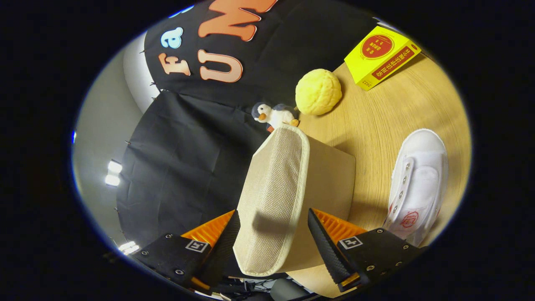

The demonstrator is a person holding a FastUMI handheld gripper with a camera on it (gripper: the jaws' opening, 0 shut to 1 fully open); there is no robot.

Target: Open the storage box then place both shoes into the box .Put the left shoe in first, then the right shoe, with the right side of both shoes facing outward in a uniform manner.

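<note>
The beige fabric storage box stands on the wooden table, seen tilted. Its woven lid, edged with pale trim, faces me. My gripper is open, its fingers spread wide to either side of the lid's near end. The left finger lies close along the lid's edge, and a strip of the box wall shows between the lid and the right finger. A white canvas shoe with metal eyelets and a red mark lies on the table beyond the right finger, beside the box.
A small penguin toy sits just past the far end of the box. A yellow bumpy ball rests beside it, and a yellow carton lies farther back on the table. The black cloth wall hangs behind the box.
</note>
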